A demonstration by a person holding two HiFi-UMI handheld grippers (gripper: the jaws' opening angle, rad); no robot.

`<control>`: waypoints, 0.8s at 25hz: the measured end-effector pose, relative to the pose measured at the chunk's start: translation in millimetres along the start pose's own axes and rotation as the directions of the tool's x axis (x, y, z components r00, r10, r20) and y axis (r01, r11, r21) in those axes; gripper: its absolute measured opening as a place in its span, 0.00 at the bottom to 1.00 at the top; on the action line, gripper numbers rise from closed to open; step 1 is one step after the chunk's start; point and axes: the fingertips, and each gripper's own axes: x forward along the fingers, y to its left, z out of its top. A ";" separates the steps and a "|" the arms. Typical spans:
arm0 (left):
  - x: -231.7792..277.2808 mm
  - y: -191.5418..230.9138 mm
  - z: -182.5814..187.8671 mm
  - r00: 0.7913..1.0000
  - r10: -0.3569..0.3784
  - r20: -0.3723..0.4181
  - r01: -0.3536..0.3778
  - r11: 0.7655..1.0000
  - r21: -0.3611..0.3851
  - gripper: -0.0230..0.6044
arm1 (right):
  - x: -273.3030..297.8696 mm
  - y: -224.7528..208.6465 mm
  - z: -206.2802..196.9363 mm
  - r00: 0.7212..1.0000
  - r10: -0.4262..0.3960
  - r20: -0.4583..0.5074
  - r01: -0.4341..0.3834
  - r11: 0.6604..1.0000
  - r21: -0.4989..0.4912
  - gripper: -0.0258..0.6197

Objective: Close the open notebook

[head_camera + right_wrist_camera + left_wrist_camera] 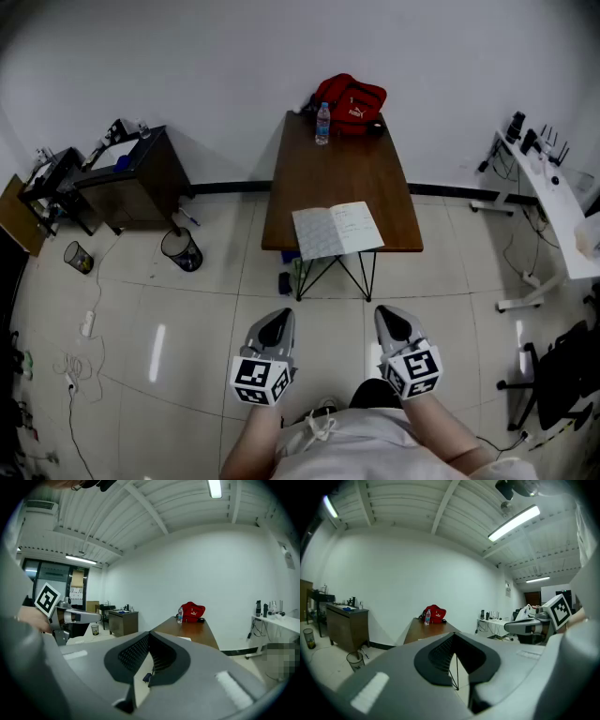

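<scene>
The open notebook [336, 230] lies flat with white pages up at the near edge of the brown table [342, 169]; a sliver of it [184, 638] shows in the right gripper view. My left gripper [275, 323] [452, 637] and right gripper [394, 321] [149, 637] hover side by side over the tiled floor, short of the table and pointing toward it. Both have their jaws together with nothing between them. Neither touches the notebook.
A red bag [350, 97] and a water bottle [322, 124] stand at the table's far end. A dark cabinet [141, 178] and a waste bin [181, 250] sit at the left. At the right are a white desk [553, 206] and an office chair [562, 375].
</scene>
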 end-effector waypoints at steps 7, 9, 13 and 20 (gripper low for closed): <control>11.2 13.3 -10.5 1.000 0.010 -0.015 -0.011 1.000 -0.015 0.05 | 18.0 -14.6 2.2 1.000 -0.007 0.005 0.007 0.999 0.041 0.04; 16.5 18.8 -12.2 1.000 0.020 -0.017 -0.020 1.000 -0.021 0.05 | 23.9 -16.0 -1.2 1.000 0.003 0.000 -0.003 0.999 0.037 0.04; 32.9 24.1 -9.8 1.000 0.021 -0.018 -0.022 0.999 -0.028 0.05 | 42.3 -28.4 -5.5 1.000 0.024 -0.015 -0.023 0.999 0.044 0.04; 74.6 50.2 -16.6 0.996 0.074 -0.040 -0.077 0.995 -0.065 0.05 | 98.8 -57.7 -5.1 0.995 0.090 -0.036 -0.088 0.994 0.062 0.04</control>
